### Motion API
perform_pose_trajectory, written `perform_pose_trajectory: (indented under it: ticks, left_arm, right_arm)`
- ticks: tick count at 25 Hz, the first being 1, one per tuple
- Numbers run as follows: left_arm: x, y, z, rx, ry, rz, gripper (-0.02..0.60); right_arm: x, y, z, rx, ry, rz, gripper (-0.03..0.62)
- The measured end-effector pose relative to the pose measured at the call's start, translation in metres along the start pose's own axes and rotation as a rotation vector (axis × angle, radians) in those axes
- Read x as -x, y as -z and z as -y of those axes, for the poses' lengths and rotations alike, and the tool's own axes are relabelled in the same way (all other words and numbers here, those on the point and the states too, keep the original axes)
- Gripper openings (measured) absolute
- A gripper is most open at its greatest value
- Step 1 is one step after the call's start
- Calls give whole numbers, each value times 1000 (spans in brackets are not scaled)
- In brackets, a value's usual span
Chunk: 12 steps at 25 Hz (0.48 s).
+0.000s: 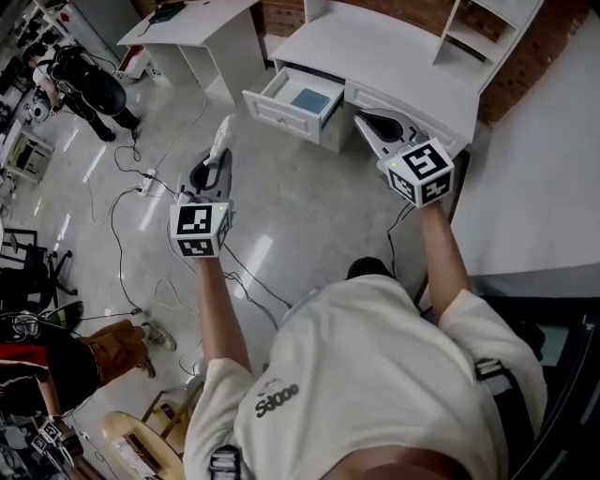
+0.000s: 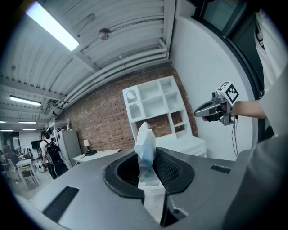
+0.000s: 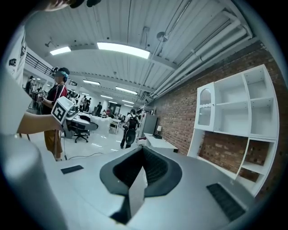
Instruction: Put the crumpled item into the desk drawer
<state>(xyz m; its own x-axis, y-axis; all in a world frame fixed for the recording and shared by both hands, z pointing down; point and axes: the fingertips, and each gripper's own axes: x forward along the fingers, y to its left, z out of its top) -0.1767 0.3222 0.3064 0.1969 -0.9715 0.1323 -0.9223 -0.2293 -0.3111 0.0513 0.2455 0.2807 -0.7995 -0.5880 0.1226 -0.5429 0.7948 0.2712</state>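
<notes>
In the head view my left gripper hangs over the floor, short of the white desk. It is shut on a crumpled white item that sticks out past its tips. The left gripper view shows that pale crumpled item pinched upright between the pads of the left gripper. The desk drawer stands pulled open, with a blue thing lying inside. My right gripper hovers just right of the drawer at the desk's front; in its own view the right gripper is shut and holds nothing.
A white hutch with shelves stands on the desk's far right. A second white desk is at the back left. Cables trail over the floor on the left. People stand at the far left. A white surface lies to my right.
</notes>
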Motion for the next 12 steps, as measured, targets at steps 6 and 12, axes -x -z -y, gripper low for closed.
perform_pose_trajectory:
  ticks: [6,12]
  left_arm:
    - [-9,6,-13,27,-3,1,74]
    - [-53,13,-14,54,23,-34,74]
  right_arm:
    - [-11,4,1,23,4,-21,-5]
    - [-33,17,35,24,-10,-39,-5]
